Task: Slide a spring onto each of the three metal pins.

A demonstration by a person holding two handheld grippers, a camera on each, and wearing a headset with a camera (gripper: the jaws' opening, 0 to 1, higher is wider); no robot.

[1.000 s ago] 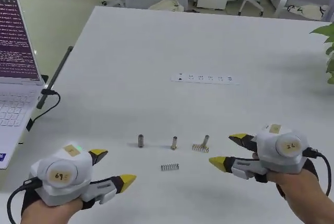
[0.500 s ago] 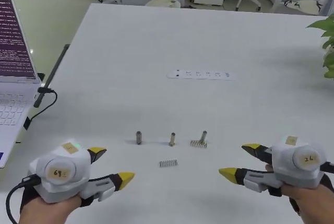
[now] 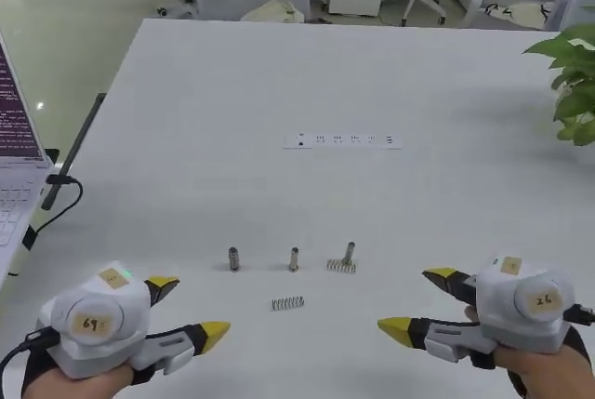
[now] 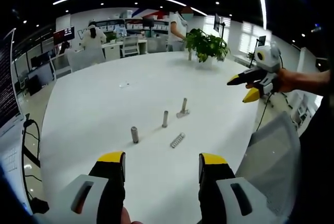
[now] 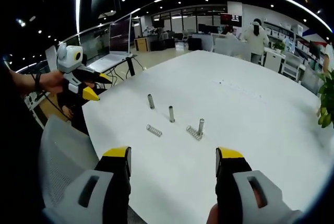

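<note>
Lying flat on the white tabletop, a loose spring sits between our two tools, a little ahead of their tips and touching neither. Just past it stand three metal pins in a row. The left pin is nearest our left tool and looks darker and thicker than the others, though we cannot tell whether a spring is on it. The middle pin is bare. The right pin is on the side of our right tool, and a second spring lies at its base, touching it.

Both tools hover low over the near edge with their yellow-tipped jaws spread wide and nothing between them. A round sticker on the left tool reads "69" followed by a mark we cannot make out. A similar sticker on the right tool reads "26".

Well beyond the pins, straight ahead of both tools, a white power strip lies flat. Far out past the left tool a laptop shows a purple screen with lines of text too small to read. Past the right tool, green plant leaves reach in over the tabletop's edge.
</note>
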